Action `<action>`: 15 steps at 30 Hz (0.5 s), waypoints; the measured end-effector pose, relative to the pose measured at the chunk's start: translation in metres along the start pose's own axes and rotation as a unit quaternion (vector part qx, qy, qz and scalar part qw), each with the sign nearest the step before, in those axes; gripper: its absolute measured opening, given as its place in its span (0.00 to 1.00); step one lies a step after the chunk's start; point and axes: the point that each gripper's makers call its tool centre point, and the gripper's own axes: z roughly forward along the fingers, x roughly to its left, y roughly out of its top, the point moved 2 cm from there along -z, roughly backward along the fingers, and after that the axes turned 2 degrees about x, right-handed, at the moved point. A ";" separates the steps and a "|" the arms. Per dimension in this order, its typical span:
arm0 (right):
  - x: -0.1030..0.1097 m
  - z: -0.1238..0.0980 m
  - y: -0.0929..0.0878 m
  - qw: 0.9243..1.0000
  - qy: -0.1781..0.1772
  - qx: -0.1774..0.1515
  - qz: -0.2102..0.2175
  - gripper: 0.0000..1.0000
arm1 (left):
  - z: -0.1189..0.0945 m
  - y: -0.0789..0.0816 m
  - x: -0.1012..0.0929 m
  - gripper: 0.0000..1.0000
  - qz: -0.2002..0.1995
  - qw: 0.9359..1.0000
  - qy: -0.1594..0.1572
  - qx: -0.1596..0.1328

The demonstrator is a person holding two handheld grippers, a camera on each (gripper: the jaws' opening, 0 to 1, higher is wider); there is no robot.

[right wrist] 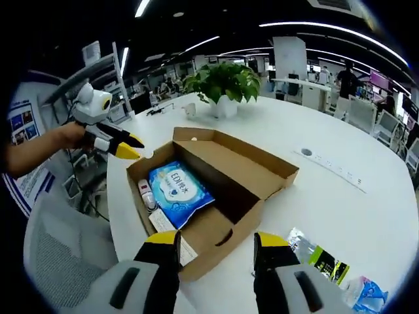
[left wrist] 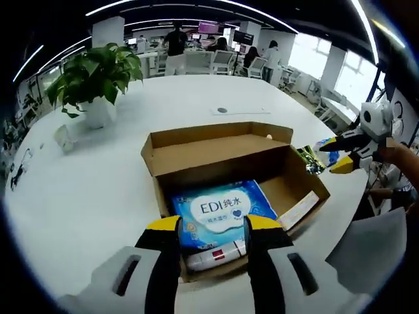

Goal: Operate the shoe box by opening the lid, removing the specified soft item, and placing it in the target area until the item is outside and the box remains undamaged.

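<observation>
The brown cardboard shoe box lies open on the white table, its lid folded back flat. Inside lies a soft blue wipes pack, with a white tube beside it. My left gripper hangs open just over the box's near edge, nothing between its jaws. The right gripper shows at the right, past the box's end, also open. In the right gripper view the box sits ahead with the blue pack in it. My right gripper stands open before the box wall; the left gripper hovers at the far side.
A potted plant stands on the table behind the box. A flat socket strip lies on the table. Loose snack packets rest near the right gripper. A grey chair stands at the table's edge. People and desks are far off.
</observation>
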 end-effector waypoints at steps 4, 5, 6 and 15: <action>0.004 0.010 0.004 1.000 0.005 0.000 0.001 0.43 | -0.004 -0.007 0.009 0.37 -0.005 1.000 0.011 0.003; 0.004 0.014 0.004 1.000 0.006 0.002 0.001 0.43 | -0.005 -0.010 0.012 0.37 -0.006 1.000 0.013 0.004; 0.004 0.017 0.004 1.000 0.006 0.003 0.001 0.43 | -0.006 -0.011 0.013 0.37 -0.007 1.000 0.015 0.004; 0.005 0.038 0.007 1.000 0.010 0.015 0.005 0.40 | -0.008 -0.040 0.026 0.31 -0.041 0.999 0.025 0.019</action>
